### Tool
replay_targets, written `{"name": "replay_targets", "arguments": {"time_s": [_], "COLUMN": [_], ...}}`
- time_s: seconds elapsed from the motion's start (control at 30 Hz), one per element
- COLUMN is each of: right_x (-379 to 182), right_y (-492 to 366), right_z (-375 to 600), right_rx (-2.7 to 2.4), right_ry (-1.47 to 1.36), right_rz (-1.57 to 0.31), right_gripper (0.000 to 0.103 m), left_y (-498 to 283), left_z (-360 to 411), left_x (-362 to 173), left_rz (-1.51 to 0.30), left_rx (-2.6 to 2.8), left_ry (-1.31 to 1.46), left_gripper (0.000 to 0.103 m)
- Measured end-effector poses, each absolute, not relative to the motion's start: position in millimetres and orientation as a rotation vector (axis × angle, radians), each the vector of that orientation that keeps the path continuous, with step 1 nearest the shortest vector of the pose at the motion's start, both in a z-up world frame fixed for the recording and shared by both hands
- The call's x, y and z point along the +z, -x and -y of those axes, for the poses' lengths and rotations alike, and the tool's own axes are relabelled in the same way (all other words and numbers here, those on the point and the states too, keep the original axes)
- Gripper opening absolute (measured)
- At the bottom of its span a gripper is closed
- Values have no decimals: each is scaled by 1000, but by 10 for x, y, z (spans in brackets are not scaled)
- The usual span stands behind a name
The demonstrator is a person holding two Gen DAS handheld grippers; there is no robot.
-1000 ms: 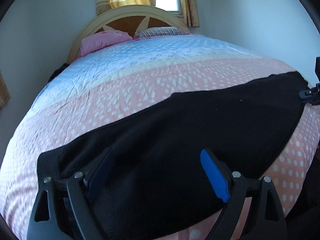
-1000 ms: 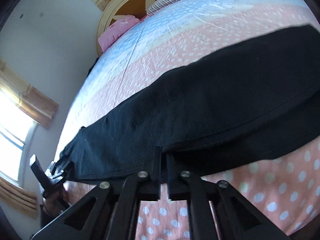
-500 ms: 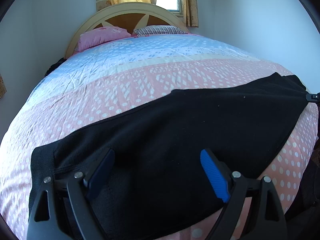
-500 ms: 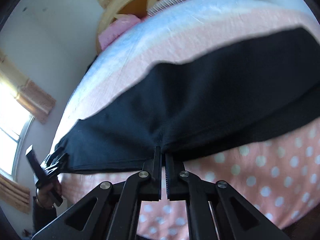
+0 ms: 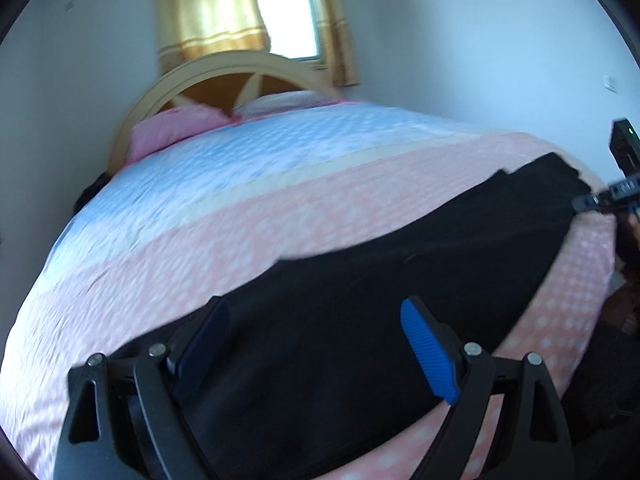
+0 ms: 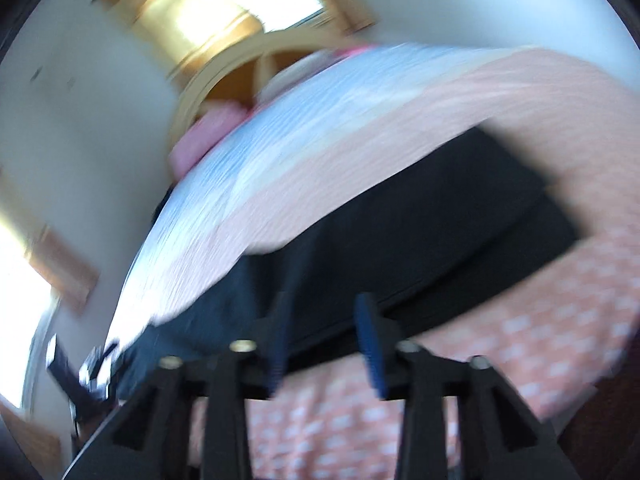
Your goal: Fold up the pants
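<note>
One pair of black fabric pants (image 5: 360,300), laid lengthwise along the near edge of the bed with pink dotted and blue patterned cover (image 5: 248,200). Left gripper (image 5: 312,344): fingers wide apart over the cloth, holding nothing. Right gripper (image 6: 326,340): half a second ago pinched shut on the pants' end, now parted. Judgement: cloth released and spread flat; regrasp for the fold comes next.

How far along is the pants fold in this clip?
Done: the black pants lie spread as one long strip on the bed, apparently doubled. In hand: nothing; the left tool and right tool both hang open over the fabric, though the right view is blurred. Left: the crosswise folds.
</note>
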State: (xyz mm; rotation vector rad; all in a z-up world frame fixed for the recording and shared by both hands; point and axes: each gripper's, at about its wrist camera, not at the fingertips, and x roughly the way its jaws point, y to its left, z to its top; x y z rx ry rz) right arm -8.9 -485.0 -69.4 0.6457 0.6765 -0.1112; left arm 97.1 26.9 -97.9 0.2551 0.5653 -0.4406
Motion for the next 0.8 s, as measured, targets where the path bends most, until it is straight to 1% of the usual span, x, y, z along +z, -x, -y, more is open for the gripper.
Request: {"name": "replay_targets", "arguments": {"time_s": [0.1, 0.3, 0.47, 0.53, 0.57, 0.6, 0.63, 0.8], "right_x": [-731, -944, -1142, -1143, -1133, -1103, -1069, -799], "right_y": [193, 85, -149, -201, -212, -234, -246, -47], "right_z": [5294, 5765, 5964, 5984, 5974, 5968, 5964, 5876], "right_rx": [-226, -278, -311, -323, -321, -304, -293, -275], "right_ry": [-700, -786, -789, -778, -770, -765, -767, -731], "right_rz": [-643, -646, -684, -666, -666, -662, -655, -589], "right_gripper": [43, 43, 43, 43, 39, 28, 5, 5], "left_y": [-1031, -1080, -1148, -1187, -1214, -1223, -1235, -1263], "left_z": [17, 547, 713, 701, 691, 689, 684, 747], "left_x": [-947, -1019, -1168, -1247, -1277, -1296, -1302, -1378], "left_rz": [-577, -599, -687, -728, -753, -762, -771, -800], "left_rx": [-509, -611, -622, -610, -609, -610, -614, -615], "left_ry": [-235, -276, -298, -304, -300, -295, -289, -305], "left_gripper": [91, 91, 91, 91, 91, 91, 91, 91]}}
